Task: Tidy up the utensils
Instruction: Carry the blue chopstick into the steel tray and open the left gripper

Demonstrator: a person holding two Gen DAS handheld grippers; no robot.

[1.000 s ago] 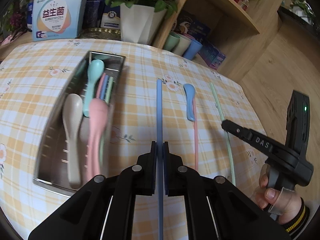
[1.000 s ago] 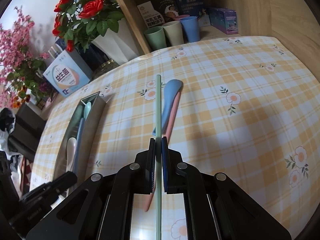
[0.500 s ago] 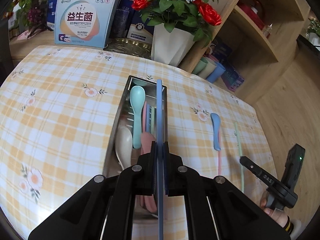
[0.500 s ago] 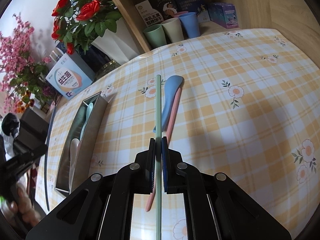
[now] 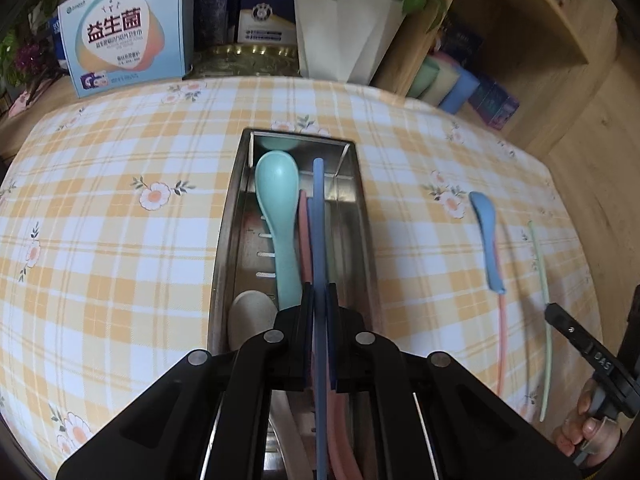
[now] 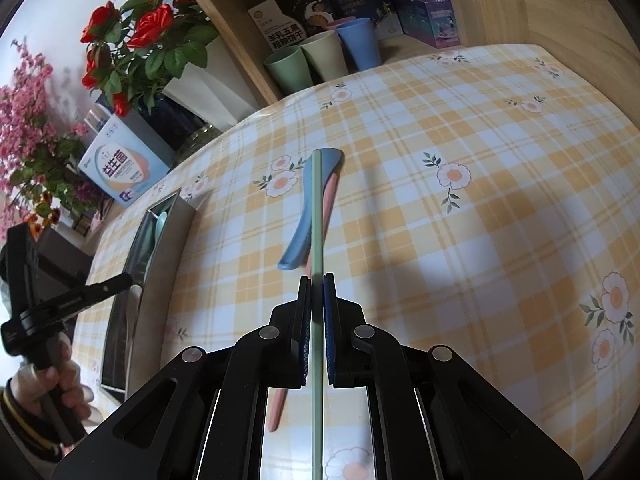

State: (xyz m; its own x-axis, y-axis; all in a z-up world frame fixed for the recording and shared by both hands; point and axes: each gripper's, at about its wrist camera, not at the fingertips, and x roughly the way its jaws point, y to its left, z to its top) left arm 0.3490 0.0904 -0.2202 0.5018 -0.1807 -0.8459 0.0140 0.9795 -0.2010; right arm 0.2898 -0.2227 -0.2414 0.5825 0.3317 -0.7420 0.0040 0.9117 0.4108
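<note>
Where my left gripper point(image 5: 319, 300) fills the bottom of its own view, it hides the near end of the metal tray point(image 5: 224, 240) and the handles of what lies in it; its jaws are clamped on the blue chopstick point(image 5: 318, 216), which points along the tray, over its contents. I cannot tell whether the far tip touches anything. Beside it in the tray I see a teal spoon point(image 5: 278, 208), a beige spoon point(image 5: 248, 316) half covered by the gripper, and a pink handle point(image 5: 303, 236) I can't make out further. A second ago this gripper and its chopstick were over bare cloth to the right of the tray; now they are above it.

My right gripper point(image 6: 317, 292) is clenched on the green chopstick point(image 6: 316, 216), and its lower length is cut off by the frame edge. It has hardly shifted since the earlier frames. Under that chopstick, on the checked tablecloth point(image 6: 460, 240), lie a blue spoon point(image 6: 310, 208) and a pink chopstick point(image 6: 328, 196), partly hidden. Farther off, three cups point(image 6: 324, 58) stand on a wooden shelf point(image 6: 500, 8), near a white flowerpot point(image 5: 344, 28) whose roses are cropped in the left view, and a printed box point(image 5: 124, 36).
</note>
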